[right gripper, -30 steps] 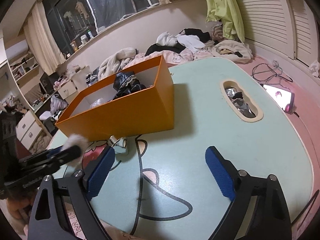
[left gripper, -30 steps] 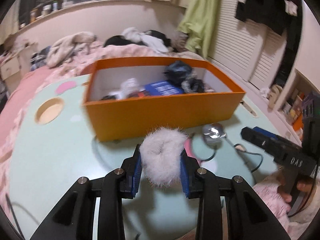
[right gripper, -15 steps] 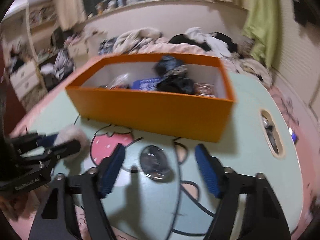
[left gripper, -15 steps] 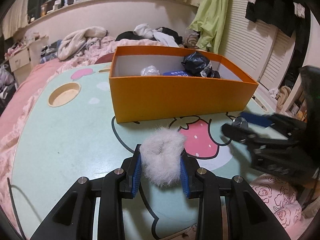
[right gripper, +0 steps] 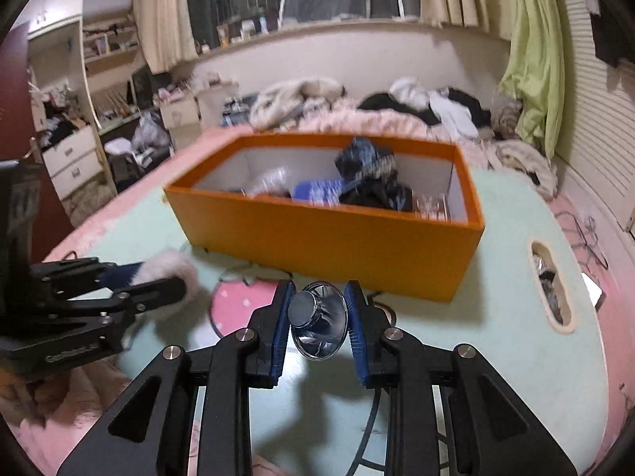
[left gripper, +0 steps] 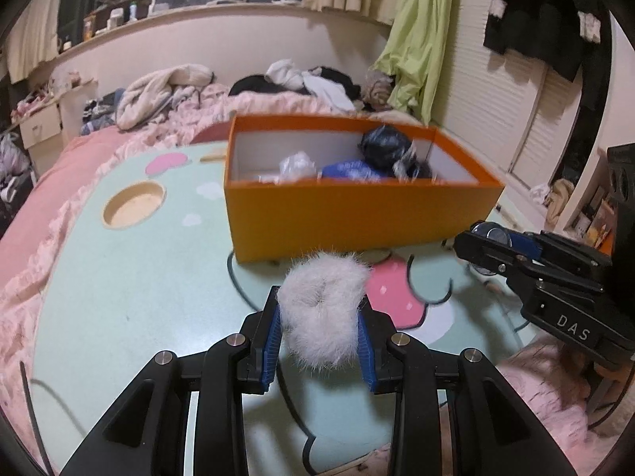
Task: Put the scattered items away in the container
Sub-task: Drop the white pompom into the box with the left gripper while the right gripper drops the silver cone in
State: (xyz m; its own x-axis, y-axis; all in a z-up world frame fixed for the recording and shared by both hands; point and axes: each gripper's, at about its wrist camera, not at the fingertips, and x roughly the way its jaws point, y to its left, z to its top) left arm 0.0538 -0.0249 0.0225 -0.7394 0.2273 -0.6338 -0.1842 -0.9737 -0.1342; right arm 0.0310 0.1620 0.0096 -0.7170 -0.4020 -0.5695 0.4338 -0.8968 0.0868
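Observation:
My left gripper (left gripper: 320, 297) is shut on a white fluffy scrunchie (left gripper: 321, 321) and holds it above the mint table, in front of the orange box (left gripper: 357, 218). In the right wrist view my right gripper (right gripper: 319, 285) has a shiny chrome cone-shaped piece (right gripper: 317, 321) between its blue pads. Its jaws are closing and both pads touch the piece. The orange box (right gripper: 317, 238) stands just behind and holds a dark cloth bundle, a blue packet and clear wrap. The left gripper (right gripper: 174, 277) with the scrunchie (right gripper: 178, 265) shows at the left there.
The mint table (left gripper: 119, 297) has a round hole (left gripper: 134, 205) at the left and an oval slot (right gripper: 549, 285) at the right. A thin black cable (right gripper: 242, 271) lies by the box front. A pink bed piled with clothes (left gripper: 166, 91) lies behind.
The right gripper swung round to face the box and its jaws came together around the chrome piece. The left gripper kept the scrunchie and barely moved.

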